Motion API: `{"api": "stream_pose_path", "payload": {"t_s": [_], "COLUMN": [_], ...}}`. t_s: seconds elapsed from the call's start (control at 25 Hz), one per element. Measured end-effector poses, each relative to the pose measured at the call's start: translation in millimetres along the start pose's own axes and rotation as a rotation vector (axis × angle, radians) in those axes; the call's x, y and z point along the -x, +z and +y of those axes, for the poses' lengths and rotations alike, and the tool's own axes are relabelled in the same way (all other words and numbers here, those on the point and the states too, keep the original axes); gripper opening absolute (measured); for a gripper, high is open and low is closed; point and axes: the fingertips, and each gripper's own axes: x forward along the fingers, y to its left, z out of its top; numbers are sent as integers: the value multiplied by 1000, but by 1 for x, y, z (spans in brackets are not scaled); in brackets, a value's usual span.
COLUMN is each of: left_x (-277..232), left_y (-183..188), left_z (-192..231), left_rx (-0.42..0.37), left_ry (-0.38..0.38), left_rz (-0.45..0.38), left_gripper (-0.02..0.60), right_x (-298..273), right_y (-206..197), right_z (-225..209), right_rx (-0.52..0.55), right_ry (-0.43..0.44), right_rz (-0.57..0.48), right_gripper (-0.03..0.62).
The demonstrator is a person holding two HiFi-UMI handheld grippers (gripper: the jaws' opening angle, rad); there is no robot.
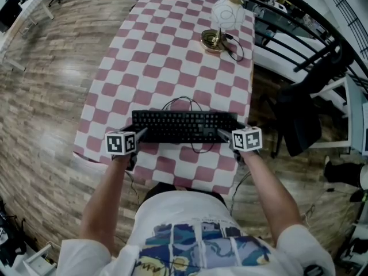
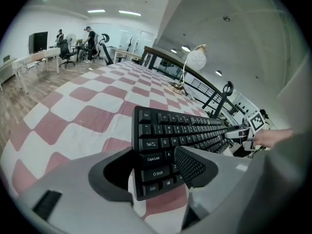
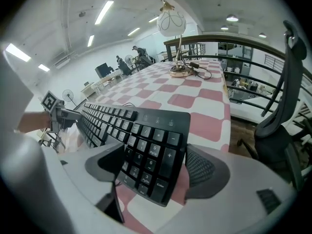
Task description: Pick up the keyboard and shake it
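Both grippers sit at 6 o'clock on the bench (image 1: 172, 62), close to the person, one at each end of the keyboard (image 1: 184, 125). The left gripper (image 2: 153, 168) has its jaws narrowed onto the keyboard's left end: one pad lies over the keys by Caps Lock and Shift, and the other sits at the end's outer edge, seemingly beneath it. The right gripper (image 3: 152, 167) mirrors this on the number-pad end, with one jaw over the keys and the other against the end edge, partly behind it. The keyboard lies keys up with its long axis running 9 to 3 o'clock, so each pair of jaws comes in at its own end and neither hand is nearer than the other. Whether the keyboard is clear of the cloth I cannot tell. I judge that the lift calls for both ends rising together, since an uneven pull would twist it in the pads. Its cable (image 1: 187, 102) loops toward 12 o'clock and may tug. Far off, between 12 and 1 o'clock, stands a lamp (image 1: 225, 19), well apart.
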Motion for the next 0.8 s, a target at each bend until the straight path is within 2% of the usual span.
{"api": "stream_pose_path", "payload": {"t_s": [0.8], "left_x": [70], "left_y": [77], "left_z": [-14], "left_rx": [-162], "left_ry": [-1], "left_rz": [-216], "left_gripper": [275], "right_x": [80], "right_y": [66], "right_z": [36], "right_rx": [110], "right_ry": [-69], "right_rz": [-292], "right_gripper": [382]}}
